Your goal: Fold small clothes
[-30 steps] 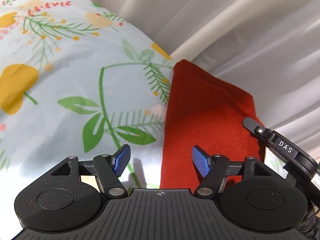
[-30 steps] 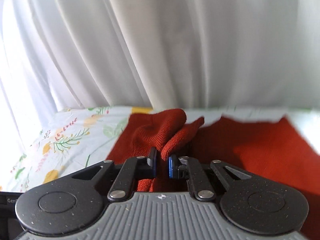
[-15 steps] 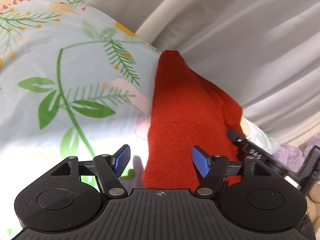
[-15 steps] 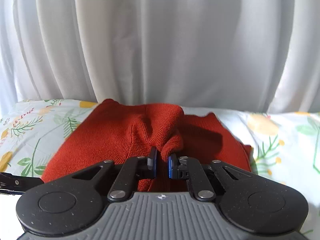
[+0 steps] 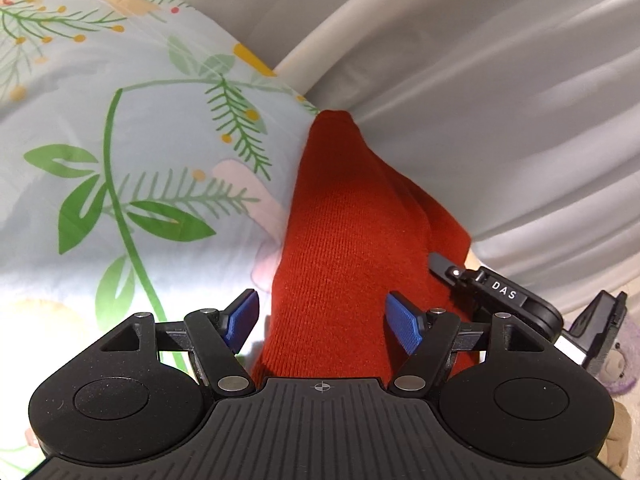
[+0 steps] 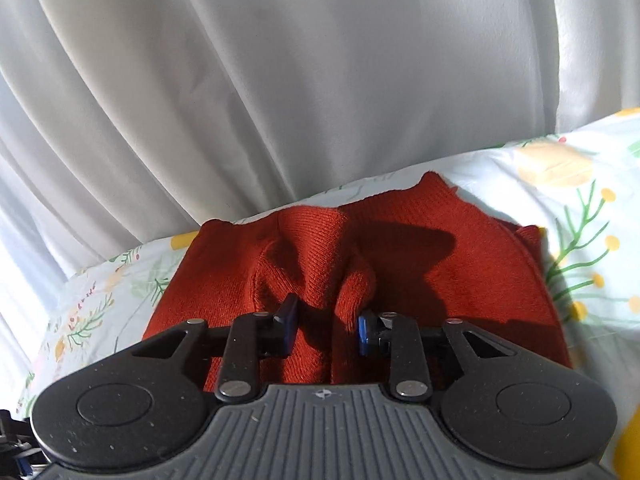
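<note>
Left wrist view: the left gripper (image 5: 322, 320) hangs with its blue pads (image 5: 404, 326) spread wide above the near end of a red knit garment (image 5: 340, 232); the pads touch nothing. The garment lies on a pale sheet (image 5: 132, 132) printed with green fronds and yellow flowers, and narrows toward the far edge of the bed. A white curtain (image 5: 500, 100) in soft folds fills the far and right side. At the right edge the right gripper (image 5: 504, 292), marked DAS, enters, with a purple plush toy (image 5: 620, 364) behind it. Right wrist view: the right gripper (image 6: 326, 330) is opening; a raised fold of the garment (image 6: 420, 256) stands between its pads (image 6: 362, 336), which no longer press on it. The garment spreads left and right of the gripper on the sheet (image 6: 560, 176), partly in the tool's shadow. The curtain (image 6: 280, 80) hangs directly beyond the far edge of the bed, lit from behind.
</note>
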`<state>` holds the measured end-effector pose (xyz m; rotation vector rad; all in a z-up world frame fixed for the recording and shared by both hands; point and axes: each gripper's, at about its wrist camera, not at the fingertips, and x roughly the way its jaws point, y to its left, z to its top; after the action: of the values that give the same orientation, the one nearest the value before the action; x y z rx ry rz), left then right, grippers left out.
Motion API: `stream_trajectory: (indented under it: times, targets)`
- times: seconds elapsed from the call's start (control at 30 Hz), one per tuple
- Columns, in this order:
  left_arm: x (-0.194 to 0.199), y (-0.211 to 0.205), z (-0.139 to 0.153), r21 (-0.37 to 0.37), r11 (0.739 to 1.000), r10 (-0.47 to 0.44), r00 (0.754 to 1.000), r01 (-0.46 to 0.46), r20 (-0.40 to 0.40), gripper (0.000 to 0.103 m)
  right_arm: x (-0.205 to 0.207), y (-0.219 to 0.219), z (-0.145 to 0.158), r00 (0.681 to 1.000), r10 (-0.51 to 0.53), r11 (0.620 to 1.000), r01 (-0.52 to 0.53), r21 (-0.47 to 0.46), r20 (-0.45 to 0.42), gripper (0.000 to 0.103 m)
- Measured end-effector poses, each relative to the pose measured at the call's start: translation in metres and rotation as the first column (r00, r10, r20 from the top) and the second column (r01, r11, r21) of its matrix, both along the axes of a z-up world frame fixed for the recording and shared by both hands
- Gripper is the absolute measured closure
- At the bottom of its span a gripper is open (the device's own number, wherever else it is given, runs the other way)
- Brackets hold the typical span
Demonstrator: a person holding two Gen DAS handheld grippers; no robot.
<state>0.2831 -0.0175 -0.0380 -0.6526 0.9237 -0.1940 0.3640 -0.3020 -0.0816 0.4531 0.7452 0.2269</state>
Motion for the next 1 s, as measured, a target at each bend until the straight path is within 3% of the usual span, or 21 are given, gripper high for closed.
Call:
stream_trajectory:
  times: [0.03,0.1,0.2,0.27,0.37,0.5,0.6,0.77,0.93,1.0]
  targets:
    - [0.0,0.0,-0.001,0.002,1.0,0.004,1.0,-0.004,-0.008,0.028,0.0,0.002,0.002,1.0,0.003,1.0,-0.003,-0.002,0.012,0.091]
    - [0.0,0.0,-0.001,0.017,1.0,0.017,1.0,-0.017,-0.011,0.027,-0.009,0.012,0.014,0.997,0.016,0.998,-0.011,-0.064,0.078,0.092]
    - [0.001,0.0,-0.004,0.062,0.997,0.039,0.999,-0.037,-0.034,0.027,-0.027,0.027,0.032,0.969,0.06,0.973,-0.004,-0.229,0.239,0.092]
    - [0.002,0.0,-0.007,0.071,0.996,0.05,0.998,-0.047,-0.049,0.026,-0.026,0.032,0.029,0.971,0.072,0.955,-0.002,-0.296,0.227,0.092]
    - [0.004,-0.002,-0.011,0.096,0.995,0.044,0.997,-0.038,-0.066,0.023,-0.01,0.035,0.005,0.992,0.061,0.932,-0.018,-0.363,0.108,0.087]
    - [0.0,0.009,-0.008,0.093,0.994,0.07,0.996,-0.065,-0.05,0.024,-0.03,0.014,0.01,0.995,0.003,0.971,0.022,-0.24,0.102,0.071]
    - [0.003,0.015,-0.006,0.084,0.993,0.09,0.995,-0.086,-0.041,0.024,-0.061,-0.005,0.011,0.995,-0.014,0.995,0.023,-0.097,0.094,0.057]
    - [0.021,0.003,-0.002,0.102,0.993,0.054,0.998,-0.053,-0.013,0.025,-0.099,-0.023,-0.005,0.999,-0.032,0.998,0.029,0.053,0.043,0.055]
    - [0.04,-0.009,-0.019,0.146,0.989,0.044,0.998,-0.037,-0.045,0.019,-0.104,-0.038,-0.017,0.999,-0.05,0.985,0.051,0.163,-0.012,0.055]
    - [0.039,-0.012,-0.022,0.157,0.987,0.045,0.999,-0.042,-0.021,0.018,-0.106,-0.042,-0.018,0.999,-0.031,0.981,0.032,0.19,-0.009,0.055]
